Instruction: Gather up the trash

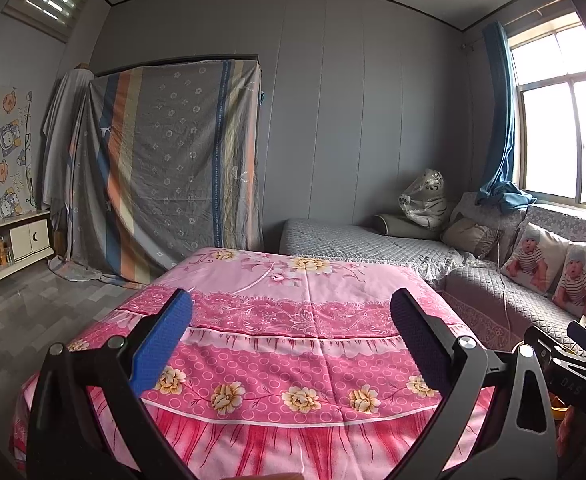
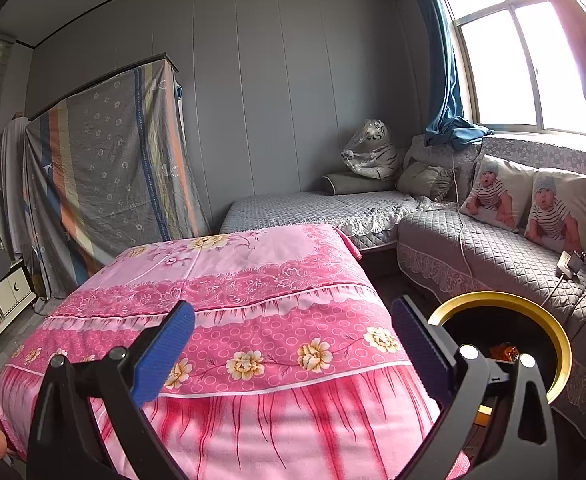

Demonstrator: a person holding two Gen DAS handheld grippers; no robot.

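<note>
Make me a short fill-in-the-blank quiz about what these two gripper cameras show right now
1. The table is covered by a floral cloth that is mainly ____.
2. The bin beside the table has a rim coloured ____.
3. The left gripper and right gripper are both ____.
4. The two cushions lie on the ____.

Missing words: pink; gold; open; sofa

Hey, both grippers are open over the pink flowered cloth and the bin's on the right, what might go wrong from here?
1. No trash shows on the pink flowered cloth; closing either gripper there would likely pinch fabric.
2. The black bin with a gold rim sits partly behind the right gripper, so a sideways swing may knock it.
3. White cables trail across the grey quilted sofa and could snag.
</note>
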